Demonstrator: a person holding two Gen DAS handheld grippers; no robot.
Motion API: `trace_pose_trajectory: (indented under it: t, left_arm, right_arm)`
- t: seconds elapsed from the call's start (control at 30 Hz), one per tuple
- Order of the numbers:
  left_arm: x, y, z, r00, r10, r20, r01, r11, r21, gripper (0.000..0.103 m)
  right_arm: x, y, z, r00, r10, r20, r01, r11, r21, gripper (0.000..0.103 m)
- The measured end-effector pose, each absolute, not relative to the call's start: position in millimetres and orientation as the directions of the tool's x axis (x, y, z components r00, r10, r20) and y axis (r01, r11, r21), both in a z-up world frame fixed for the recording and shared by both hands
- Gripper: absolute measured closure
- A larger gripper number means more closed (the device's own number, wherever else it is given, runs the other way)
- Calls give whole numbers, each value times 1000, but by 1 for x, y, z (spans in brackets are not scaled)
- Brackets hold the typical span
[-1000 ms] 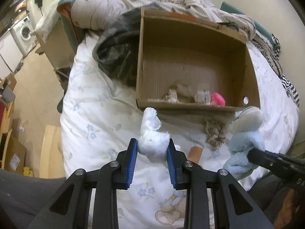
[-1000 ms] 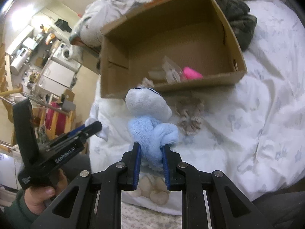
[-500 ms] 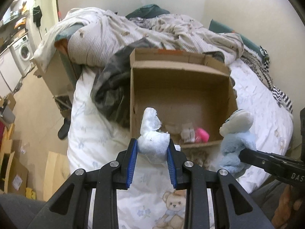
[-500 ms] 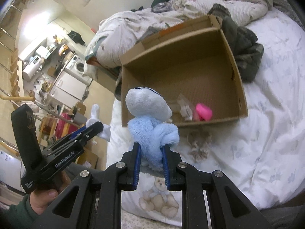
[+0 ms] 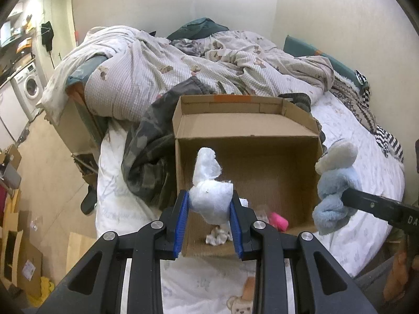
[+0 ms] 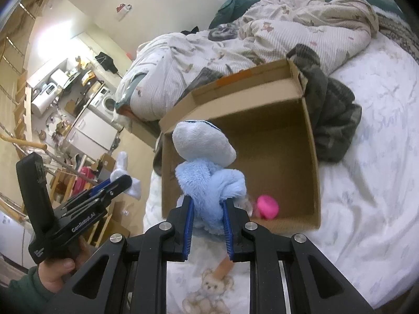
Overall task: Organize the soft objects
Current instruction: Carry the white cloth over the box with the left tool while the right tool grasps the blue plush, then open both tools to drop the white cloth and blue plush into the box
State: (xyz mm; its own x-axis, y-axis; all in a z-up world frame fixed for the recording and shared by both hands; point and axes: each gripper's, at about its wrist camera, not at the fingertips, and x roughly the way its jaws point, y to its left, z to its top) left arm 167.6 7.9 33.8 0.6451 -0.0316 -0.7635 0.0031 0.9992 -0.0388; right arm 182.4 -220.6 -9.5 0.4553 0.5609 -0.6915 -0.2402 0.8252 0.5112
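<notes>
My left gripper [image 5: 209, 204] is shut on a white soft toy [image 5: 209, 185] and holds it above the near edge of an open cardboard box [image 5: 248, 130] on the bed. My right gripper [image 6: 208, 209] is shut on a light blue plush toy [image 6: 207, 167], held above the box's near left corner [image 6: 309, 157]; the toy also shows in the left wrist view [image 5: 335, 183]. Inside the box lie a pink soft object [image 6: 267, 206], also visible in the left wrist view [image 5: 279, 222], and a small white frilly piece [image 5: 217, 236].
The box sits on a white printed bedsheet [image 6: 366, 196]. A dark camouflage garment [image 5: 146, 151] lies against the box's side. A rumpled striped duvet [image 5: 183, 65] is heaped behind. The bed edge drops to the floor on the left [image 5: 52, 183].
Both grippers have risen and pulled back with their toys; the box now sits lower and farther in both views. Both grips are unchanged.
</notes>
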Motion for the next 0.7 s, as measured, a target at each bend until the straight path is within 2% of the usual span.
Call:
trace_pose_trajectory:
  t: [0.27,0.47,0.6,0.7]
  left_arm:
    - [198,0,7,616,-85,-783,48,996,-71,76]
    - [204,-5,-32,590,-161,-791,111,987,-118,76]
    - [209,-6,-49,549,-188,-815,101,982,-158,76]
    - [209,-10,-57,529,-178,-830,106,984,-143,76]
  right_arm:
    - [211,-228,-37,469,532,-705,-189,840,509,81]
    - [222,-233,-72,432,485,-760,-112,865,489,81]
    - [229,-229,-87,404,446,-799,-91,888,450,81]
    - [233,-223,-96,381,433,-817,-91,897,433,81]
